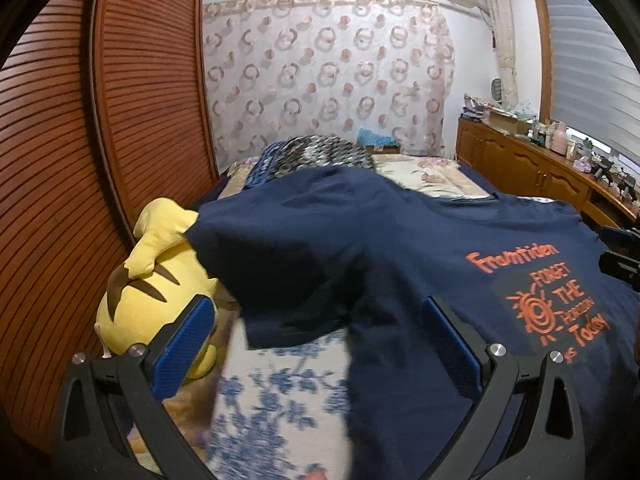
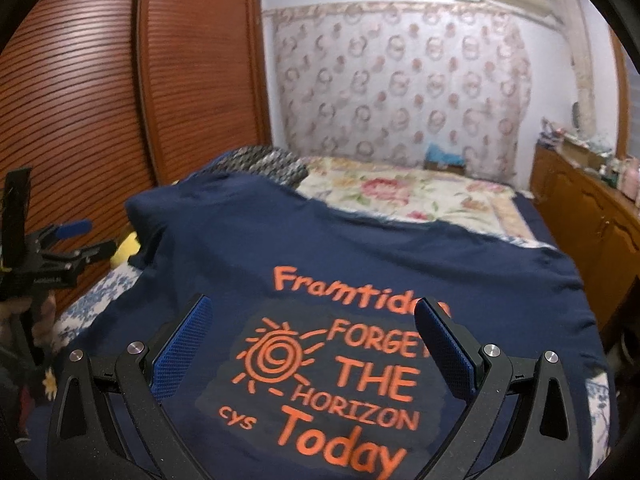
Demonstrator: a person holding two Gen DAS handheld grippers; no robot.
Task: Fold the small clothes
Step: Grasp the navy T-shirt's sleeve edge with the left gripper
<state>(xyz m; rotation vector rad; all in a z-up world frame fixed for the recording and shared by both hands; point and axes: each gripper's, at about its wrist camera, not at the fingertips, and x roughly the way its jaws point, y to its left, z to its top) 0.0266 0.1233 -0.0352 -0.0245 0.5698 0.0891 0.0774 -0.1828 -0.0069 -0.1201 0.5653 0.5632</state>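
Note:
A navy T-shirt [image 1: 400, 248] with orange print lies spread on the bed, print side up; it also fills the right wrist view [image 2: 360, 248]. Its left sleeve [image 1: 272, 280] is blurred between the fingers of my left gripper [image 1: 320, 332], which is open and holds nothing. My right gripper [image 2: 316, 340] is open and hovers over the orange sun print [image 2: 276, 356]. The left gripper [image 2: 72, 236] shows at the left edge of the right wrist view, and the right gripper's black frame [image 1: 624, 256] at the right edge of the left wrist view.
A yellow plush toy [image 1: 156, 280] lies by the shirt's left sleeve against the brown slatted wardrobe [image 1: 80, 140]. The bed has a blue floral sheet [image 1: 280, 400], a floral quilt [image 2: 400, 192] and a dark patterned blanket [image 1: 320, 156]. A cluttered wooden cabinet [image 1: 540, 168] runs along the right.

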